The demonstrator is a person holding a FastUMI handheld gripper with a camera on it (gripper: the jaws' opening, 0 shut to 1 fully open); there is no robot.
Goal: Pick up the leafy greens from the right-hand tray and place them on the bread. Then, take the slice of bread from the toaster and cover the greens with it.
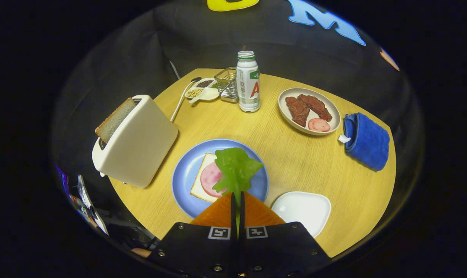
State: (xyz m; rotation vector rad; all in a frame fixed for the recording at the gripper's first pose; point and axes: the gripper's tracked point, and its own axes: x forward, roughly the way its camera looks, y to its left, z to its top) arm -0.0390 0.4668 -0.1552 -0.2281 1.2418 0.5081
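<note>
I see a wooden desk (295, 162) carrying toaster (140, 143), blue plate (183, 181), white tray (306, 208), meat plate (308, 129), bottle (248, 83), blue cloth (368, 141), wire basket (226, 83), condiment dish (202, 92).

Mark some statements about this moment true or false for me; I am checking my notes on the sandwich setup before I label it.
1. The gripper is shut on the leafy greens. True.
2. The greens hang over the bread on the blue plate. True.
3. The toaster is empty. False: a slice of bread stands in its slot.
4. The white tray beside the blue plate holds more greens. False: nothing lies in it.
5. A round pink slice of meat lies on the bread on the blue plate. True.
6. The bottle lies on its side. False: it stands upright, next to a wire basket.
</note>
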